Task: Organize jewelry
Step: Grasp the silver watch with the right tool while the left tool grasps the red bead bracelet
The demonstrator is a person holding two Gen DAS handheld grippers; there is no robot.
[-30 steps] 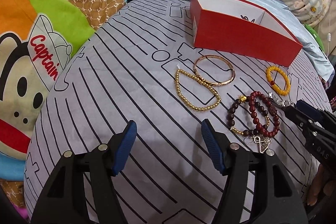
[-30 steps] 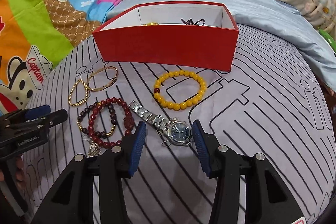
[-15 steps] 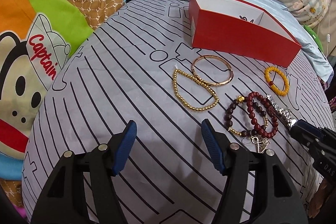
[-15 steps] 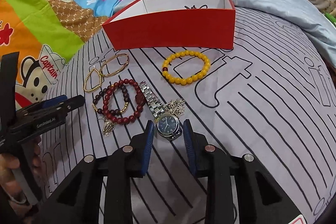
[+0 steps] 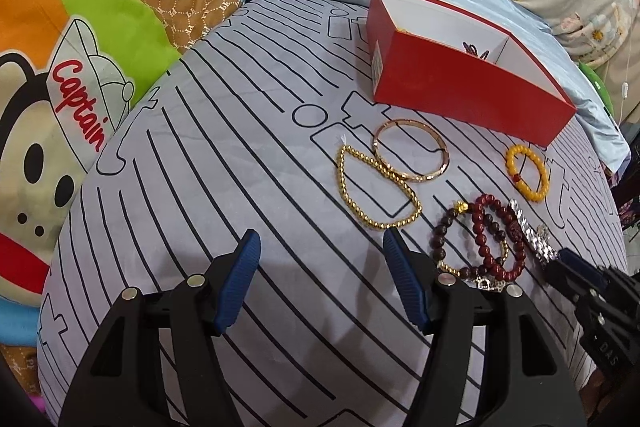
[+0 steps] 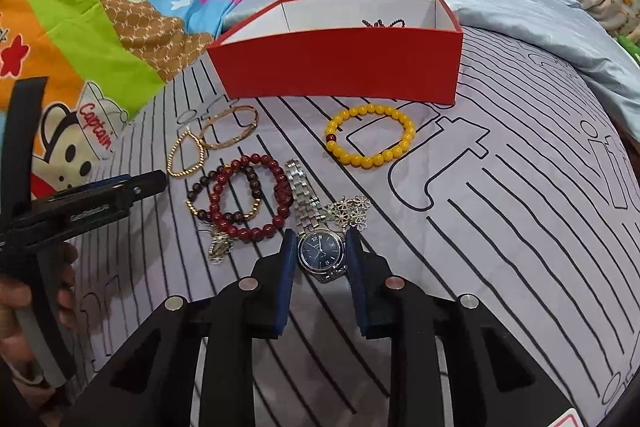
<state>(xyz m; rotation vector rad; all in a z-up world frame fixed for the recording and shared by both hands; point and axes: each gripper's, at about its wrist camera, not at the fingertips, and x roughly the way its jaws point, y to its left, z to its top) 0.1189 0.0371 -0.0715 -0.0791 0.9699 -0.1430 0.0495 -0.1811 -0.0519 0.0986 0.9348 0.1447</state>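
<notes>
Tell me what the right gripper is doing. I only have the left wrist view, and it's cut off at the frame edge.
Observer: The right gripper straddles the watch, one pad on each side of the case. I can't tell whether they touch it.
Operator: How does the watch lie?
Observer: Face up, dark blue dial, with its metal band running away toward the red box.
Operator: Anything caught on it?
Observer: A silver flower charm lies against the band.

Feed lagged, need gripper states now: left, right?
Left gripper: open, empty.
Right gripper: fingers flank the watch; contact cannot be told.
</notes>
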